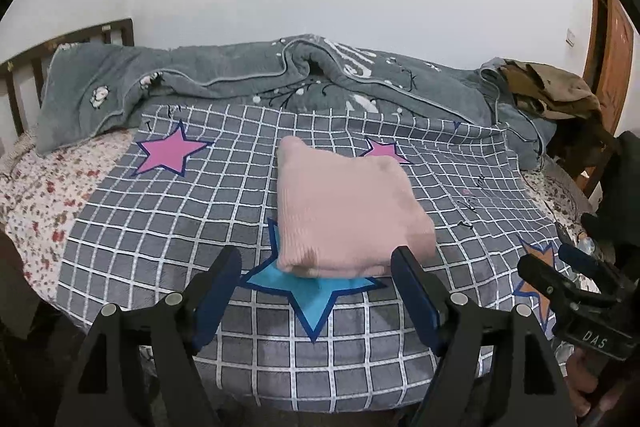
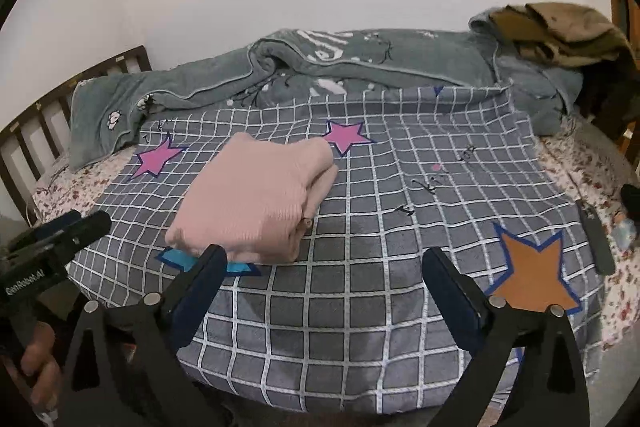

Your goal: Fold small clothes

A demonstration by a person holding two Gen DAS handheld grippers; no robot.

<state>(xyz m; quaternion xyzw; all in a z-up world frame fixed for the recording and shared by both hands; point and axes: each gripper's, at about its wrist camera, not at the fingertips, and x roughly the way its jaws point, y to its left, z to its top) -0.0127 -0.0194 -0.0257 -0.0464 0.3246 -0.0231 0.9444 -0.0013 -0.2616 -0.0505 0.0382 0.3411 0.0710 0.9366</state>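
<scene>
On the left, the left gripper (image 1: 316, 269) hangs spread wide and empty, just short of the near edge of the pink garment (image 1: 348, 211), which lies dead ahead between its fingers. The garment sits folded into a compact block on the checked blanket (image 1: 160, 227) on the bed, its long axis running away from the person. Further right, the right gripper (image 2: 324, 265) is also spread and empty; from it the garment lies ahead-left, so the left is nearer.
</scene>
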